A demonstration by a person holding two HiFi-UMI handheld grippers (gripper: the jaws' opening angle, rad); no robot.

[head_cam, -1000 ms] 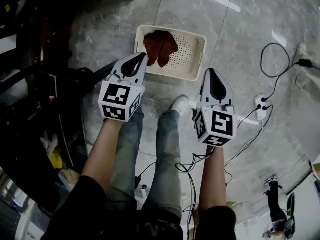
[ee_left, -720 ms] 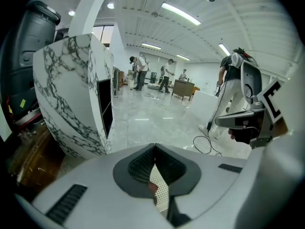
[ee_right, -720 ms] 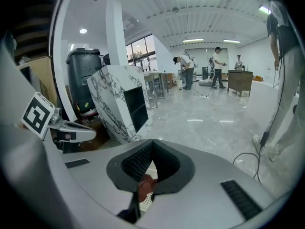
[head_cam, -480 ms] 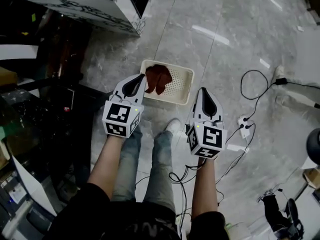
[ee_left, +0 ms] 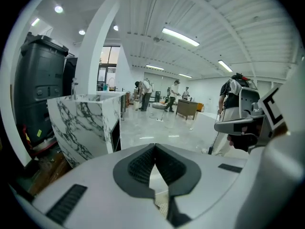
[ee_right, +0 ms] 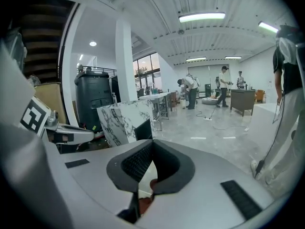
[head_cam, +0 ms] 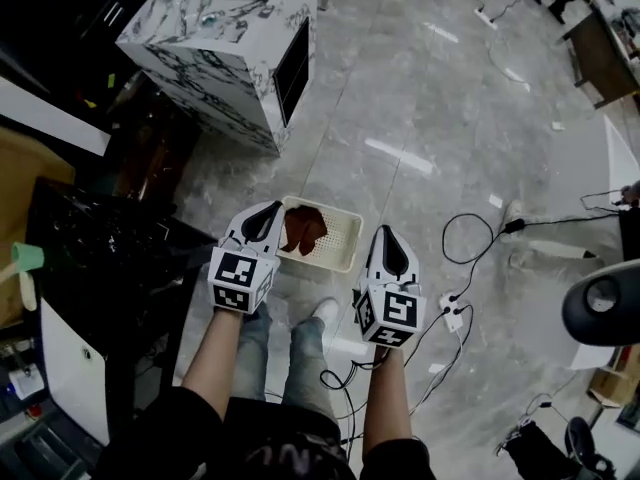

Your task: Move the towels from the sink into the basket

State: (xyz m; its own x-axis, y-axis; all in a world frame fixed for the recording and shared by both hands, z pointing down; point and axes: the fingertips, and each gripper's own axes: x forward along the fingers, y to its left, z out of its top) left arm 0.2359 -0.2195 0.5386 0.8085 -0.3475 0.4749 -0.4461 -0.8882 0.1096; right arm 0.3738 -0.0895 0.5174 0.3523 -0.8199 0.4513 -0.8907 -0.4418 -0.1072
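Towel (head_cam: 303,230) of reddish brown lies bunched in the white basket (head_cam: 342,238) on the floor, toward the side nearer the left gripper (head_cam: 268,218). The basket sits well below both tools, just ahead of their tips and between them, with the right gripper (head_cam: 386,240) over its other edge. Through the slot under the right gripper's pads a scrap of the same brown shows; under the left one, only the basket's mesh.

Both grippers are closed on nothing. In each gripper view the black pads meet at the tips with no cloth caught between them.

Farther out, ahead of the left gripper and off to its left, stands the marble sink unit (head_cam: 235,58). Its top is too small in the head view to tell whether any towel remains there. A shoe (head_cam: 324,314) shows under the grippers, and cables (head_cam: 460,258) trail across the grey floor (head_cam: 430,98) on the right gripper's outer side.

As I judge it, this is the gap between trips — one towel delivered, hands free and held high. The next move calls for carrying a gripper across to the sink, opening its jaws above whatever cloth is left, and pinching a fold firmly enough that the towel lifts whole.
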